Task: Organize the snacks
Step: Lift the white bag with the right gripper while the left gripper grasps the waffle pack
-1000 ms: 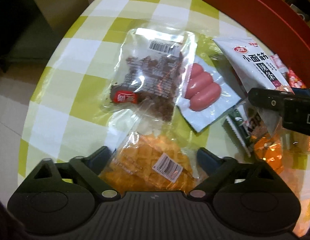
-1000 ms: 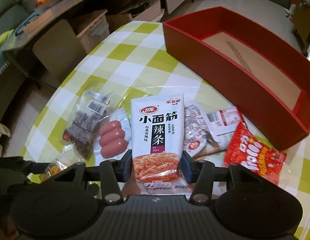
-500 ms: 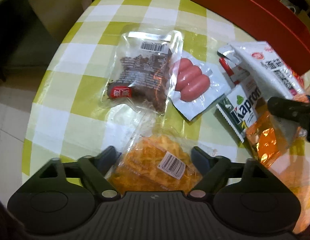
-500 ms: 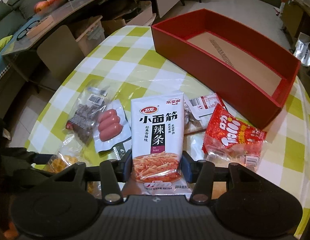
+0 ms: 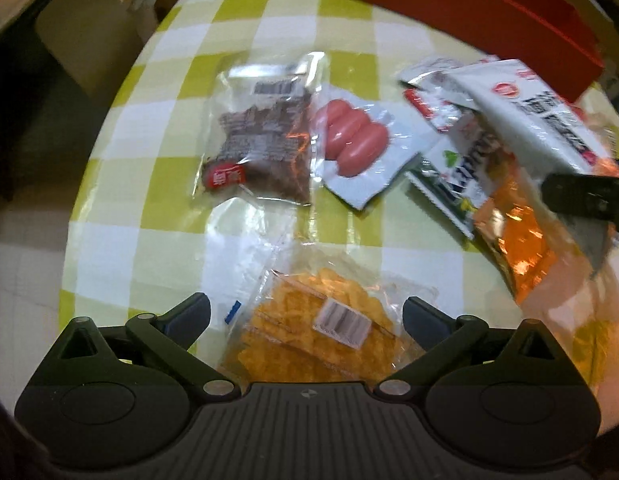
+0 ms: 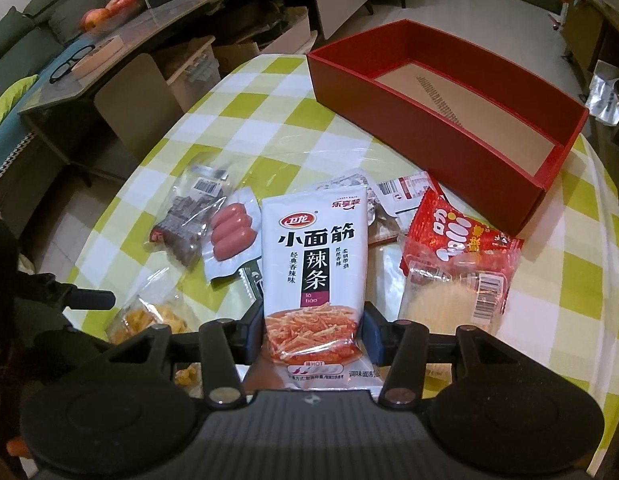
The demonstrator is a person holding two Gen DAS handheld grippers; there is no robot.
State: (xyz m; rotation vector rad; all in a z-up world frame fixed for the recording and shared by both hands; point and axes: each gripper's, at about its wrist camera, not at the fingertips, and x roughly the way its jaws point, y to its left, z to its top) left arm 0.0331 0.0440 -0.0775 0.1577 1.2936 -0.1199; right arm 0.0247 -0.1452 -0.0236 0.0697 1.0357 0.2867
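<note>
My right gripper (image 6: pixel 314 330) is shut on a white spicy-strip packet (image 6: pixel 314 256) and holds it up above the table; the packet also shows in the left wrist view (image 5: pixel 537 116). My left gripper (image 5: pixel 305 314) is open around a clear bag of orange crackers (image 5: pixel 317 332) that lies on the table. A dark jerky bag (image 5: pixel 261 140) and a sausage pack (image 5: pixel 355 140) lie beyond it. An empty red box (image 6: pixel 449 108) stands at the far right of the table.
A red snack bag (image 6: pixel 461 236) and a pale wafer pack (image 6: pixel 449 300) lie right of the held packet. A green-white packet (image 5: pixel 457 176) and an orange foil bag (image 5: pixel 517 240) lie under it. The table's rounded edge (image 5: pixel 93 184) drops off at the left, with chairs beyond.
My right gripper has lifted the white packet higher and back from the pile. My left gripper has drawn back and up slightly, still open around the cracker bag.
</note>
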